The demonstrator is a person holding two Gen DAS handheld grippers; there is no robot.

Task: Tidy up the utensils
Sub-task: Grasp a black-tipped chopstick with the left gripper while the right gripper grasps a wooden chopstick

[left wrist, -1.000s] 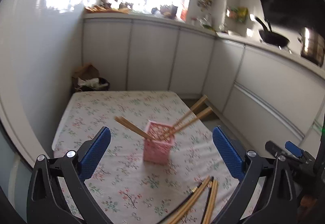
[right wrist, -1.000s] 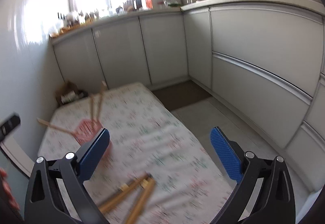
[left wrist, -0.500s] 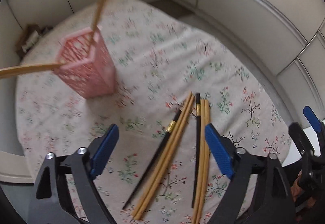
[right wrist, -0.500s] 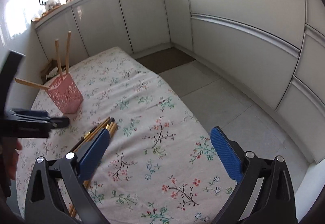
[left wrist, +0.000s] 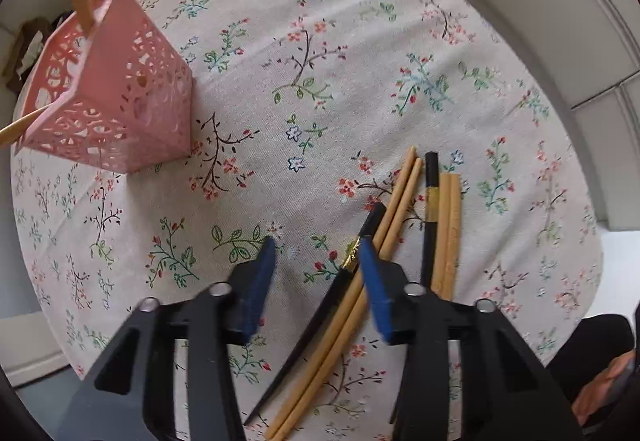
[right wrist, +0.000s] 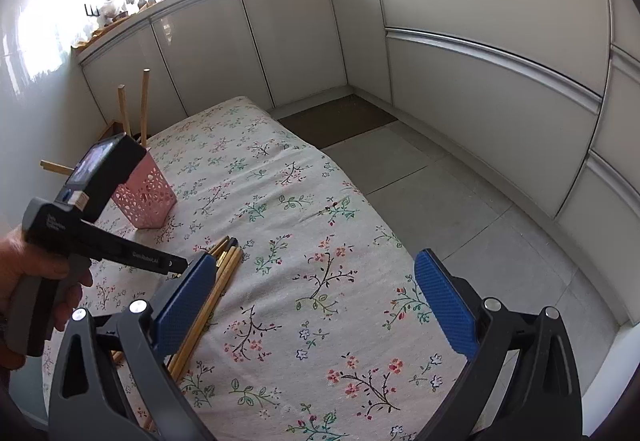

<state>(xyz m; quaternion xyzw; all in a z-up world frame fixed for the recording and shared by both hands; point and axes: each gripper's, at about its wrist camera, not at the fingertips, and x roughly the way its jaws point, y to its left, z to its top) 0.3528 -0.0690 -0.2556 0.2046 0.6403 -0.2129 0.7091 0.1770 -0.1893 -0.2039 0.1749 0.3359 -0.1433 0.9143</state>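
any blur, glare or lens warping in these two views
Left wrist view: sharp in the middle, strong fisheye bending the floral tablecloth into a dome; the pink perforated plastic holder looks stretched near the edge, and the loose wooden and black chopsticks stay crisp. Right wrist view: window glare washes out the upper left, cabinet lines bow, and the left gripper shows no motion blur.

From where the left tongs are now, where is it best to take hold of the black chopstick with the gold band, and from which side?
Probably just below the gold band of the black chopstick, from straight above: it lies flat on the tablecloth against a wooden pair, so the left tongs should straddle it crosswise.
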